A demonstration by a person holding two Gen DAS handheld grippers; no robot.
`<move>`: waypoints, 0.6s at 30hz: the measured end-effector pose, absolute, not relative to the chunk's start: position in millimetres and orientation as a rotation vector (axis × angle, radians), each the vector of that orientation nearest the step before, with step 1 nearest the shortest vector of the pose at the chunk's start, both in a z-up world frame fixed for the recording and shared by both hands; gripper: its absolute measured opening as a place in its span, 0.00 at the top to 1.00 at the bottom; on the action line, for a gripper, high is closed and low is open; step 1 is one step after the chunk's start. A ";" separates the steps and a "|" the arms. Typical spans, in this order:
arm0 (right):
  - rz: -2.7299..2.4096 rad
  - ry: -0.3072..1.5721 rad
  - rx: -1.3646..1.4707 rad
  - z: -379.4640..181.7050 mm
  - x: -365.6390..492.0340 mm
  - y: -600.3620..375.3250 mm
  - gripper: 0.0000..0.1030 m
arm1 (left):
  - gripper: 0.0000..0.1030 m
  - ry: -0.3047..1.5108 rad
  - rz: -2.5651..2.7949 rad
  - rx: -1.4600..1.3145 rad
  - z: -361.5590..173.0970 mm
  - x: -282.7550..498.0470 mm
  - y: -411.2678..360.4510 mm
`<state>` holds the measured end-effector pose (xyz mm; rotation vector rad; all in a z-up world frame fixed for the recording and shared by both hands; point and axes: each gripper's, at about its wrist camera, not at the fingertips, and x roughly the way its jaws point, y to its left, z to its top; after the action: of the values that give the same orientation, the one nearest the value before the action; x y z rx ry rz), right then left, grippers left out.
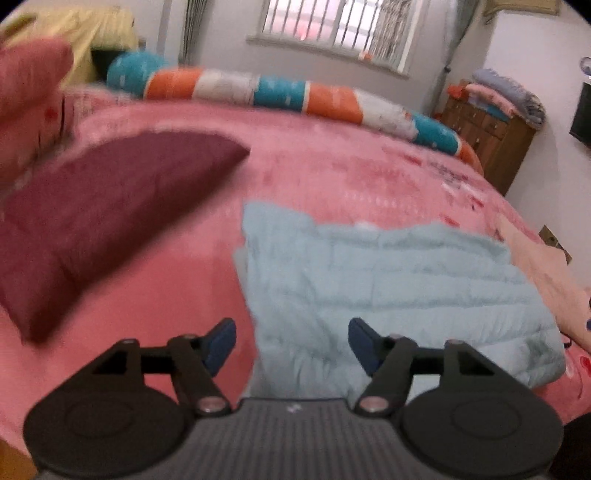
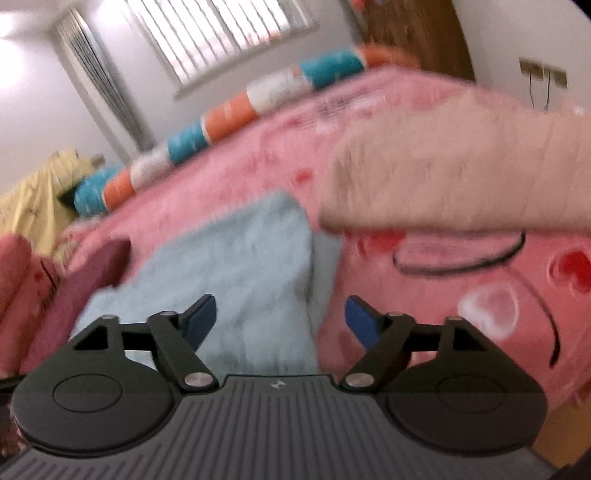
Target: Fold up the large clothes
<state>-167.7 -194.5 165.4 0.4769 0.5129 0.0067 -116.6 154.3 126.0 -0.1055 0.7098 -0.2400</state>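
A light blue quilted garment point(image 1: 399, 291) lies folded flat on the pink bed cover point(image 1: 332, 166); it also shows in the right wrist view point(image 2: 229, 273). My left gripper point(image 1: 291, 341) is open and empty, just above the garment's near left edge. My right gripper point(image 2: 280, 321) is open and empty over the garment's near right edge. A folded maroon garment point(image 1: 107, 210) lies to the left, also seen in the right wrist view point(image 2: 92, 280). A folded pale peach garment point(image 2: 461, 162) lies to the right, blurred.
A long striped bolster point(image 1: 288, 92) in teal, orange and white runs along the bed's far edge. A wooden dresser point(image 1: 491, 136) with stacked cloth stands at the far right. A pink pillow point(image 1: 26, 99) sits at the left. A window point(image 1: 332, 26) is behind.
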 end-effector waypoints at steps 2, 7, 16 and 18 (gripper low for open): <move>0.067 0.456 0.486 169.6 -155.7 -188.6 0.01 | 0.32 0.673 -0.266 -0.088 130.4 -111.3 147.7; 0.214 0.443 0.393 163.8 -100.9 -146.0 0.01 | 0.32 0.643 -0.288 -0.091 121.0 -79.3 124.5; 0.396 0.481 0.187 123.7 -1.5 -90.0 0.00 | 0.32 0.599 -0.275 -0.084 95.8 -26.3 88.5; 0.400 0.532 0.187 108.4 17.2 -91.2 0.00 | 0.32 0.613 -0.258 -0.088 88.8 -21.6 87.6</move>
<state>17.2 -91.2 108.4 0.1866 0.5319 0.3996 -21.6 87.6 88.8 -0.0884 0.6132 -0.2582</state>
